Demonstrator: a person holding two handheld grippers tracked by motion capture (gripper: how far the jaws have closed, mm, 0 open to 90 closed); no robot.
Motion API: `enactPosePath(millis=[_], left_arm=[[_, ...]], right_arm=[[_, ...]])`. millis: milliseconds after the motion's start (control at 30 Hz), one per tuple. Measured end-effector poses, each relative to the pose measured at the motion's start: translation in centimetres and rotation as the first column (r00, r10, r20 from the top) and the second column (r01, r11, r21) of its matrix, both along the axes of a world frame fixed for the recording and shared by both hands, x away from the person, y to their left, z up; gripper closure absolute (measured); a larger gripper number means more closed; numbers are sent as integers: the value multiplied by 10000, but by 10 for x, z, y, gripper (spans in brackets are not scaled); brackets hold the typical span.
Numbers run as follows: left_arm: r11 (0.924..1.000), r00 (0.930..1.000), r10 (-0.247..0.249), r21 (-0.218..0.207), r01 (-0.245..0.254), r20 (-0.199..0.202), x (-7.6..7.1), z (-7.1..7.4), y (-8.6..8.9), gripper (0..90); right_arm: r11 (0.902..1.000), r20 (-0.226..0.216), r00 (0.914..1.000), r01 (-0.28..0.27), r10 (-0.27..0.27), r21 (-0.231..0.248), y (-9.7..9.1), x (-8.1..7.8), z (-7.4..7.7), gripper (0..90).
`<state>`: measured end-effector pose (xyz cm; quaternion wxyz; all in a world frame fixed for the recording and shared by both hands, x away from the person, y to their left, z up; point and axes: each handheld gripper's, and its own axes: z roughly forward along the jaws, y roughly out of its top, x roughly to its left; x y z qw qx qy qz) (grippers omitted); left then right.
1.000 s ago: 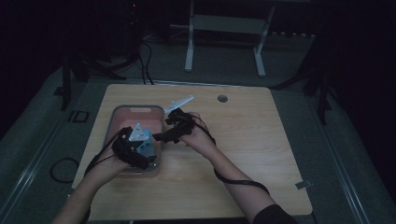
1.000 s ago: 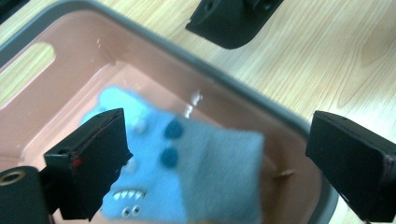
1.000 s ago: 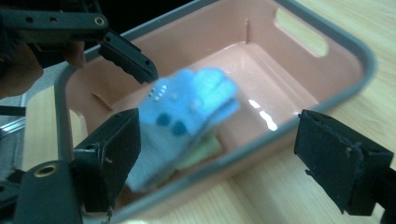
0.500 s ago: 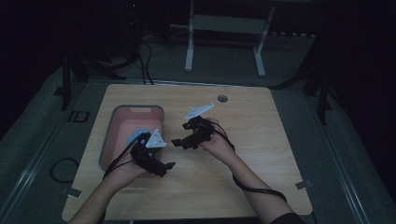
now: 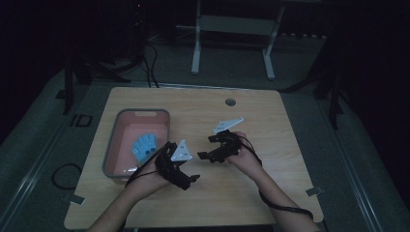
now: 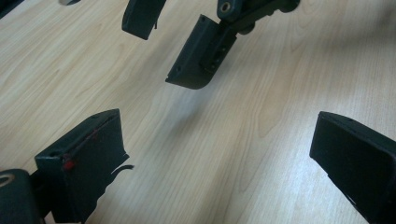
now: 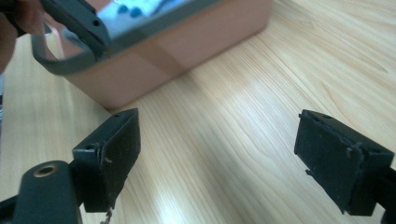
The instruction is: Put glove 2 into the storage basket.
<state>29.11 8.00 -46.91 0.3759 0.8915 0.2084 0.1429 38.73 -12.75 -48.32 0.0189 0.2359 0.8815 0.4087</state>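
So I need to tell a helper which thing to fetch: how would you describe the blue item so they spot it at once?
Start at the light wooden table and look to its left side for the pink rectangular bin with a grey rim. Inside lies the light blue ridged item, the bin's one bright blue thing, just beyond the left gripper.

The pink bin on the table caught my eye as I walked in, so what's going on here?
A person sits at a wooden table with a two-jaw gripper in each hand. Both the left gripper and the right gripper are open and empty, held over bare wood just right of the pink bin. A light blue object lies inside the bin; what it is cannot be told.
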Motion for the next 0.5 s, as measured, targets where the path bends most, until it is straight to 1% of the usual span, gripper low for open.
enactPosePath(millis=[33,100,167,233,300,433,500], left_arm=[[9999,10000,-89,-90,89,-33,0,-1,-3,34],[9997,9996,-264,-11,263,-54,0,-3,-9,33],[9995,9994,-321,-53,320,-107,0,-4,-11,34],[9988,9987,-466,-132,463,-220,0,-8,-17,34],[9981,9977,-619,-12,619,-273,0,-11,-22,34],[9954,9952,-950,111,953,-249,-1,-18,-31,34],[9942,9939,-1060,150,1065,-320,-1,-23,-35,34]], right_arm=[[10000,11,10000,60,-60,-1,-4,-1,-1,145],[9999,-53,9999,130,-130,23,-12,-2,-4,145],[9999,-26,9999,144,-144,30,-15,-3,-5,145],[9998,-83,9997,212,-212,-23,-24,-5,-10,145],[9996,-66,9996,258,-259,-78,-29,-7,-13,145],[9996,-146,9995,279,-280,-27,-39,-10,-21,143],[9996,-128,9996,271,-271,-36,-43,-12,-26,142]])
